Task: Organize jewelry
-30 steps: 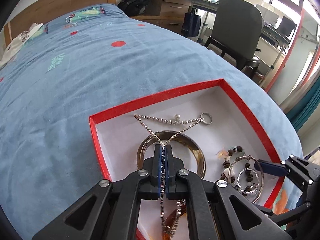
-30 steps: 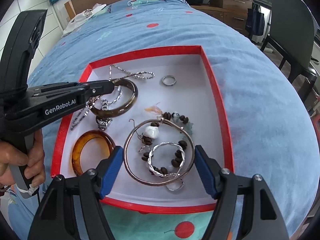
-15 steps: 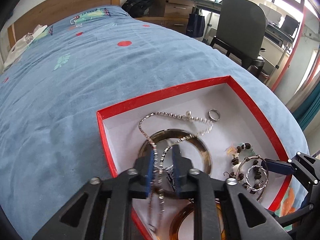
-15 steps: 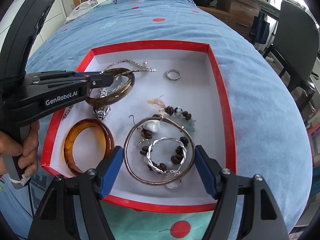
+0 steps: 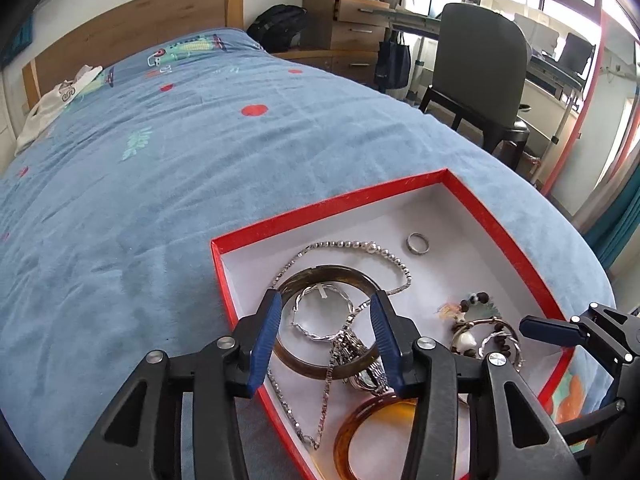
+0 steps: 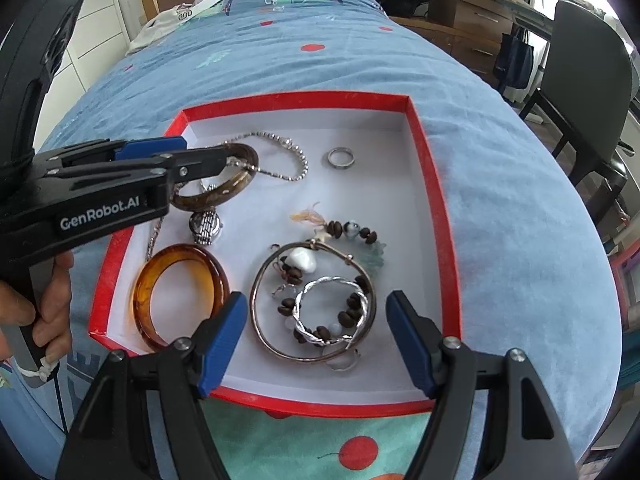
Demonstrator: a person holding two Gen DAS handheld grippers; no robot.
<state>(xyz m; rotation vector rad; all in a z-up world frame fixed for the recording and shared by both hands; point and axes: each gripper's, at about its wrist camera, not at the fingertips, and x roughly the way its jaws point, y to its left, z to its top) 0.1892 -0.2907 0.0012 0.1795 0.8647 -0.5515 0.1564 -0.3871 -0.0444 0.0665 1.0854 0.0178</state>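
A red tray (image 6: 296, 98) with a white inside lies on the blue bed cover and holds the jewelry. My left gripper (image 5: 325, 306) hovers over the tray's left part with its jaws opening. Below it, untouched by the pads, lie a dark brown bangle (image 5: 320, 272), a silver chain (image 5: 348, 245) and a watch (image 5: 368, 372). In the right wrist view the left gripper (image 6: 200, 153) sits just above the dark bangle (image 6: 236, 184). My right gripper (image 6: 316, 300) stands open above a wire bangle (image 6: 256, 292), with a twisted silver bangle (image 6: 332, 280) inside it. It holds nothing.
An amber bangle (image 6: 180, 252) lies at the tray's near left and a silver ring (image 6: 341, 158) at the far middle. A hand (image 6: 52, 300) holds the left gripper's handle. A dark chair (image 5: 480, 68) and wooden drawers (image 5: 344, 20) stand beyond the bed's right edge.
My left jaws went from shut to open and let go of the silver chain, which now lies slack over the dark bangle. The right gripper has stayed in place.
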